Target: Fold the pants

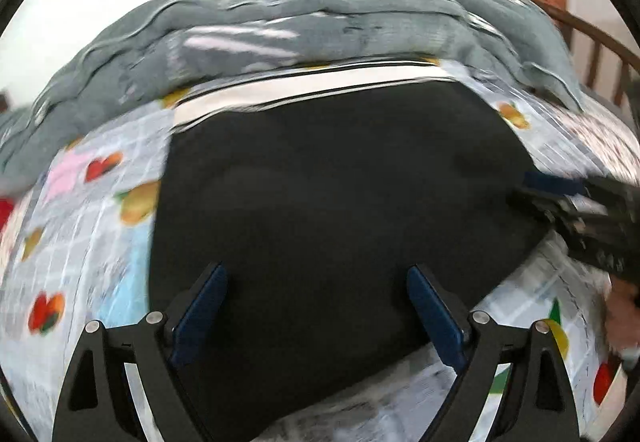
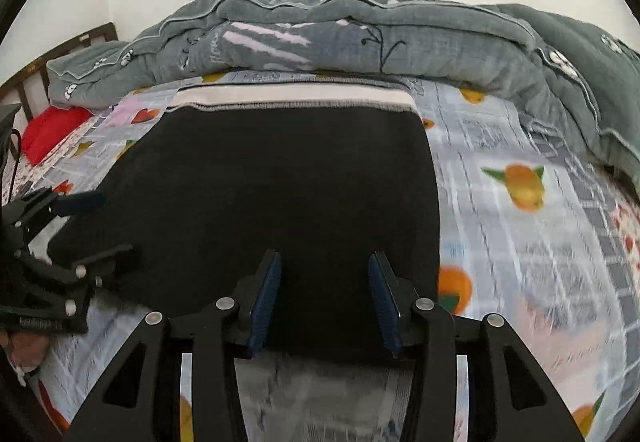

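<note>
The black pants (image 1: 328, 202) lie folded flat on the bed, with a white striped waistband (image 1: 304, 86) at the far edge. They also show in the right wrist view (image 2: 280, 194) with the waistband (image 2: 288, 96) at the back. My left gripper (image 1: 316, 274) is open, its blue pads over the near part of the pants. My right gripper (image 2: 324, 262) is open over the near edge of the pants. The right gripper shows at the right of the left wrist view (image 1: 576, 210); the left gripper shows at the left of the right wrist view (image 2: 60, 242).
A fruit-patterned bedsheet (image 2: 520, 226) covers the bed. A rumpled grey quilt (image 2: 360, 30) lies along the far side against a white wall. A red cushion (image 2: 52, 130) sits at the far left. A wooden bed rail (image 1: 600, 42) stands at the right.
</note>
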Demonstrator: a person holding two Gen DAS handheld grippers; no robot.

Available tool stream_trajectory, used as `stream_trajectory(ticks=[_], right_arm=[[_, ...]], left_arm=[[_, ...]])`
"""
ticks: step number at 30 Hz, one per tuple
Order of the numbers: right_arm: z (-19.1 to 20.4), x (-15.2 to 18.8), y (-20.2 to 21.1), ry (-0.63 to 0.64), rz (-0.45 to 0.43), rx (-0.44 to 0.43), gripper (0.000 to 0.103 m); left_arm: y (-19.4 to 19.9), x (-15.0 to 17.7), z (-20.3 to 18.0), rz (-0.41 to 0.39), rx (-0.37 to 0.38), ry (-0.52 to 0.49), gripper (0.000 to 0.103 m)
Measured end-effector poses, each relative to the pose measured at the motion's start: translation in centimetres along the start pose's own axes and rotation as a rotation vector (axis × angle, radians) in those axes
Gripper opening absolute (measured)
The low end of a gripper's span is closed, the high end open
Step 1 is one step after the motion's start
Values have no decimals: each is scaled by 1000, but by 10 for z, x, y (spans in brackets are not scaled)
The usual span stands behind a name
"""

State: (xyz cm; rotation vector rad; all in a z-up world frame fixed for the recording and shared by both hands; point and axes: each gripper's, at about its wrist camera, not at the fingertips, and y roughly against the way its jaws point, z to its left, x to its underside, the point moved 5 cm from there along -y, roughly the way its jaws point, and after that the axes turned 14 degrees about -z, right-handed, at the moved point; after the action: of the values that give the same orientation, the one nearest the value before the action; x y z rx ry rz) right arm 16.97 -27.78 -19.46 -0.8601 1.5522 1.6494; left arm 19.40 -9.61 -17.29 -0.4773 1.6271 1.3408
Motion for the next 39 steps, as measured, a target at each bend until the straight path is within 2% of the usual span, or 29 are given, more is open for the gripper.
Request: stream_trajectory(ticks=[3,5,8,11,14,16,18,20,21,22,23,24,27,28,29,30,31,32,33,34,36,37,39], right_arm=[[-7,13,4,12,22,57,43],[-10,15,5,11,26,75,43],[-14,14,5,1,50,98,43],[-13,16,9,33,53,136,43],[-16,20,16,51,43,154,45],[-20,23,23,27,48,147,46],[-25,25,36,-56,73,101,46],[-24,23,52,-80,34,61,46],[-23,23,57,-67,17,68,46],[-22,23,60,-50,6,81,46],[-21,23,63,-38,3,93,46],[-20,25,65,-39,5,91,46],[-18,29,69,-62,13,77,46],[-18,30,69,-64,13,74,46],[-16,31,69,-63,15,71,46],[-14,33,68,-58,19,72,46],[-13,34,68,-51,23,74,46],[-11,36,67,-39,26,75,46],[-10,38,66,-25,28,81,46],[-10,39,66,-21,30,83,46],[-9,41,64,-14,36,82,46],[-10,40,65,-8,34,83,46],[-11,34,68,0,13,81,46]], left_arm=[[7,7,21,1,-52,10,92],[16,14,31,2,-59,-2,95],[27,25,50,27,-56,59,96],[38,35,56,27,-111,20,95],[46,53,67,68,-168,-7,94],[58,60,74,55,-146,16,91],[68,63,74,44,-123,0,85],[72,64,67,47,-89,-42,84],[71,63,64,49,-89,-66,83],[69,60,61,49,-102,-95,80],[65,57,58,47,-117,-118,71],[60,55,56,48,-123,-131,66],[45,51,50,42,-160,-168,59],[44,50,47,34,-163,-185,47],[45,48,43,22,-141,-183,28],[48,45,44,-9,-119,-131,24],[55,40,54,-76,-118,-28,18],[57,40,62,-95,-100,51,17],[51,46,72,-55,-97,120,17],[44,52,75,-13,-109,127,17],[46,55,72,-28,-125,84,17],[49,55,70,-26,-122,75,17],[55,55,74,-17,-81,125,20]])
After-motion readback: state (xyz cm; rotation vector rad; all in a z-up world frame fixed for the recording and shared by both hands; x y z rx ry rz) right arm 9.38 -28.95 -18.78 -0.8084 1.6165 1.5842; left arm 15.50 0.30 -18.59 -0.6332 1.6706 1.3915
